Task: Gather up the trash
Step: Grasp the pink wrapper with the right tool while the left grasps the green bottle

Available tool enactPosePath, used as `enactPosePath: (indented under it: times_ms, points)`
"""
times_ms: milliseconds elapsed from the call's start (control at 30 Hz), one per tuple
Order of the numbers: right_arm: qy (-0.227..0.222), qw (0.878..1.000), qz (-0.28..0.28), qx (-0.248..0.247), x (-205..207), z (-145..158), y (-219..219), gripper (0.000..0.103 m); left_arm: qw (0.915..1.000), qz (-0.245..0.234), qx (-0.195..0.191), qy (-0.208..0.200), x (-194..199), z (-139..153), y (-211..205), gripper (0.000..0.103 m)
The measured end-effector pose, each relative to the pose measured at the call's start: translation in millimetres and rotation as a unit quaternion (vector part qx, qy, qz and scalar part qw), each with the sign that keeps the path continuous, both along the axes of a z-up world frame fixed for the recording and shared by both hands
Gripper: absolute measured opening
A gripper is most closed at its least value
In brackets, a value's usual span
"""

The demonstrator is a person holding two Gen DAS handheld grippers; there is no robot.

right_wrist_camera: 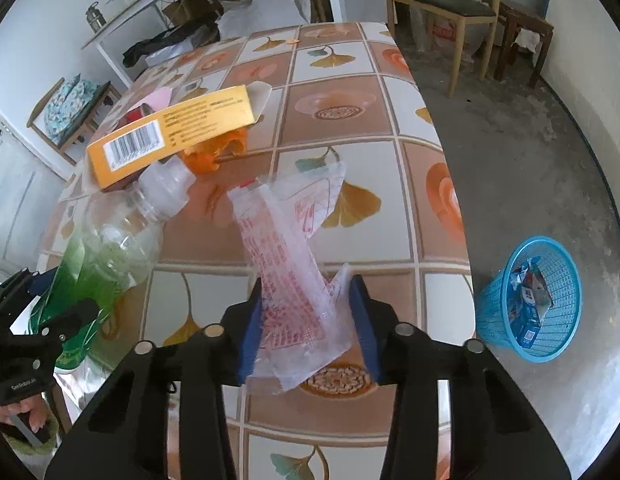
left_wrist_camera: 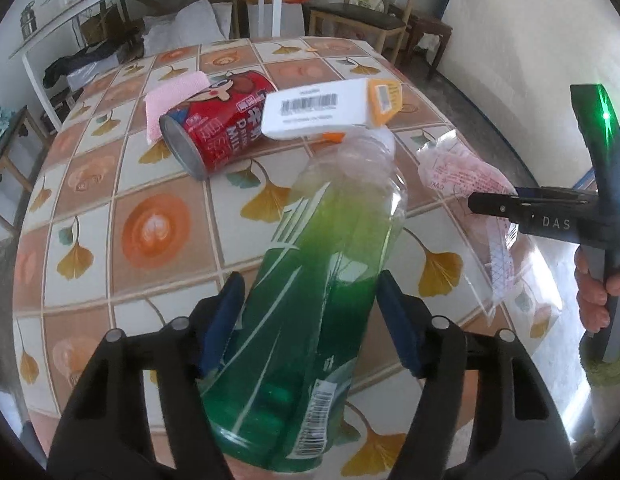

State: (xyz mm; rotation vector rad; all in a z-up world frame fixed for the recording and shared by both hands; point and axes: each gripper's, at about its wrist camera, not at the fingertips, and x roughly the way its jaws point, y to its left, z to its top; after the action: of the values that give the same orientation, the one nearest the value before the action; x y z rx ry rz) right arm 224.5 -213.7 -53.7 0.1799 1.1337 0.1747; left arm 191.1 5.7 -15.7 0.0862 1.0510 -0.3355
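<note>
Blue pads (left_wrist_camera: 226, 312) of the left gripper (left_wrist_camera: 310, 320) press on both sides of a green bottle (left_wrist_camera: 310, 300), which lies tilted over the table (left_wrist_camera: 158, 264) with its clear neck pointing away. Jaws of the right gripper (right_wrist_camera: 306, 320) stand on either side of a crumpled clear wrapper (right_wrist_camera: 294, 276) printed in red; its left edge touches one pad, but whether both pads pinch it I cannot tell. Beyond the bottle's neck an orange-and-white box (left_wrist_camera: 330, 110) leans on a red can (left_wrist_camera: 218, 124) lying on its side, with a pink cloth (left_wrist_camera: 170, 100) just behind. On the floor right of the table stands a blue basket (right_wrist_camera: 530, 300) with some packets inside. Chairs (right_wrist_camera: 442, 20) stand farther back.
</note>
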Motion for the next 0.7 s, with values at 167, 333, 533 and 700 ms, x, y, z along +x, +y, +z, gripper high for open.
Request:
enactPosePath:
  times_ms: [167,333,533,700]
  points:
    - [0.0,1.0,0.009,0.016,-15,2,-3,0.034,0.999,0.026,-0.031,0.018,-23,2,19,0.059]
    - [0.0,0.999,0.018,0.036,-33,5,-3,0.033,0.996,0.06,-0.053,0.04,-57,4,46,0.058]
    - [0.01,0.998,0.025,0.052,-39,0,2,0.033,0.9931,0.061,-0.061,0.079,-61,5,56,0.064]
    - [0.014,0.998,0.027,0.053,-39,-2,6,0.036,0.9961,0.036,-0.037,0.072,-50,11,44,0.069]
